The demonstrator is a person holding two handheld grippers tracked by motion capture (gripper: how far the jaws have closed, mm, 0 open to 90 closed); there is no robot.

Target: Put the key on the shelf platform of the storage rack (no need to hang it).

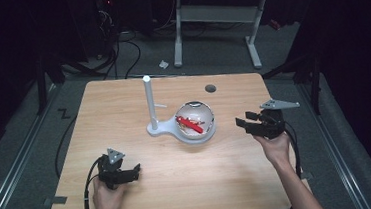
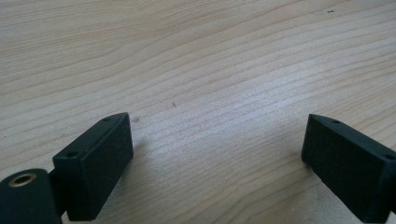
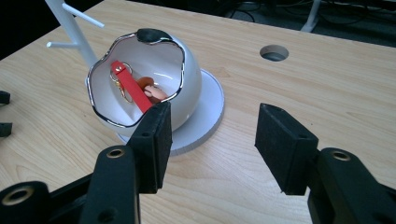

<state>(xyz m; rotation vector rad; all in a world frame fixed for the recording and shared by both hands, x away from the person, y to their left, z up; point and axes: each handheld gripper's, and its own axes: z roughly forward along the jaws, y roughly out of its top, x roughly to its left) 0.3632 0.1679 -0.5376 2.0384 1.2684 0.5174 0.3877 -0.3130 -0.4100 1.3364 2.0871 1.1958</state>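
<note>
Left gripper (image 1: 137, 169): nearest the camera, low on the wooden surface (image 1: 123, 104) at its near left corner, held in the person's left hand (image 1: 105, 196). Fingers (image 2: 95, 163) spread wide with bare wood between them, grasping nothing.
Stand (image 1: 150, 105): white upright post with small side pegs, on a round white base, centre of the surface.
Bowl (image 1: 195, 121): white, wavy metallic rim, sits on the stand's base just right of the post (tilted toward the right gripper in the right gripper view).
Red strap (image 3: 130, 86): lies inside the bowl, with a metal ring and a small orange-brown piece beside it.
Right gripper (image 1: 240, 124): right of the bowl, pointing at it, near but apart. Fingers (image 3: 154, 140) partly parted, released, nothing between them.
Cable hole (image 1: 210, 88): far side of the surface, behind the bowl.
</note>
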